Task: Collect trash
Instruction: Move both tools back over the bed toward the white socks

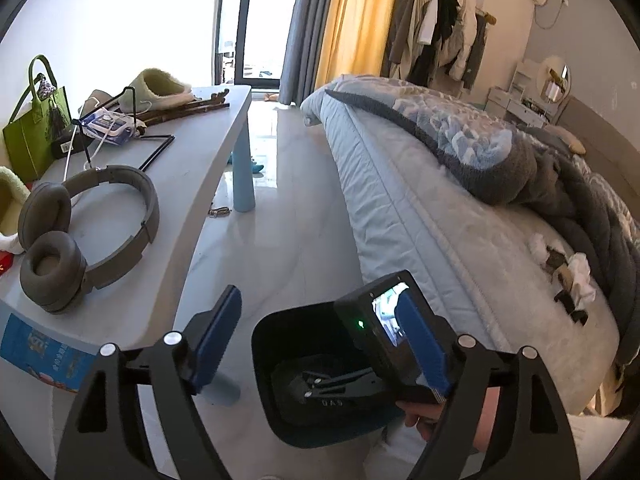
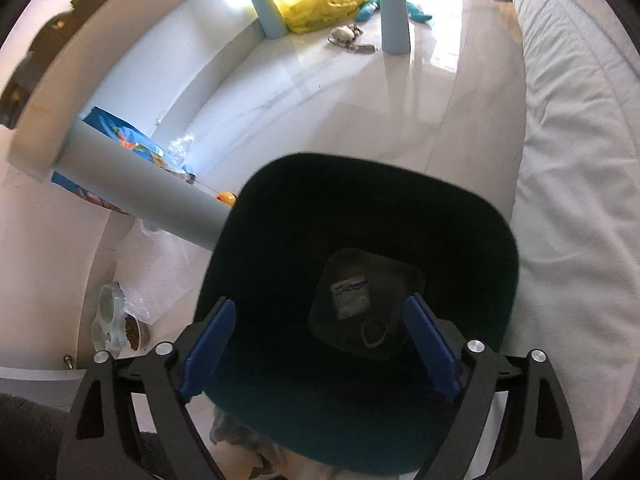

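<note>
Both tongs stand wide open and empty: right tongs (image 2: 320,344) directly above the dark bin (image 2: 280,208), left tongs (image 1: 320,344) beside it. Bin stands upright on the floor (image 2: 360,100), mouth upward, a wrapper (image 2: 351,295) flat inside.

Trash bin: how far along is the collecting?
Done: the trash bin already holds a small labelled wrapper. In hand: nothing; the right hand-held gripper hangs open over the bin, and the left hand-held gripper is open too. Left: crumpled tissues on the bed.
</note>
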### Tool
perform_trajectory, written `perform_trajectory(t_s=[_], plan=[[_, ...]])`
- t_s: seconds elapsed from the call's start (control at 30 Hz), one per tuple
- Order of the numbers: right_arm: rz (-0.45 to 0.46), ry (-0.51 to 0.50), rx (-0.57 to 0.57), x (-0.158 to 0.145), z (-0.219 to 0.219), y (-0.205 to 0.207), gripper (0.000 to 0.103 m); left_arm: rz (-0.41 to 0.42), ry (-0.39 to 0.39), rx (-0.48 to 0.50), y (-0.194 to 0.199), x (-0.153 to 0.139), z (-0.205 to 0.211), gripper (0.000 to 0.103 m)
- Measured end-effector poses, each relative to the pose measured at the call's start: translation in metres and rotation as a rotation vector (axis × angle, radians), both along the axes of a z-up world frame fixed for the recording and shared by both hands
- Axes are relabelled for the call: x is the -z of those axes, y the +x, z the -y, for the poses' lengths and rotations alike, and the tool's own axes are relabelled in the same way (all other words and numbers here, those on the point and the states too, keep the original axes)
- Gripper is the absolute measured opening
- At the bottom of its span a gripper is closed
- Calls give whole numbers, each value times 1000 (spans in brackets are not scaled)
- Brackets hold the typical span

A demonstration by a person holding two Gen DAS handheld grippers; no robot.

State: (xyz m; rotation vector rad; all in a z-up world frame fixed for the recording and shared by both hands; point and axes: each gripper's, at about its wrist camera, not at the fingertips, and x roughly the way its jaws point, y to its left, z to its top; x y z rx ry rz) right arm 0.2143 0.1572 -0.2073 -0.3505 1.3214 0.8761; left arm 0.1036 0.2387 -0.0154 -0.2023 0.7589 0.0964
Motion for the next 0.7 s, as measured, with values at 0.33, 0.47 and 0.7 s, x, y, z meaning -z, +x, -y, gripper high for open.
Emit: perform_trajectory(t_s=[0.33, 0.47, 0.7], plan=[[90, 118, 2, -59, 28, 2, 90, 61, -7, -76, 2, -16, 3, 95], [120, 164, 13, -79, 46, 9, 90, 85, -70, -101, 4, -20, -1, 95], [215, 219, 30, -117, 82, 11, 90, 122, -78, -75, 12, -28, 16, 96]])
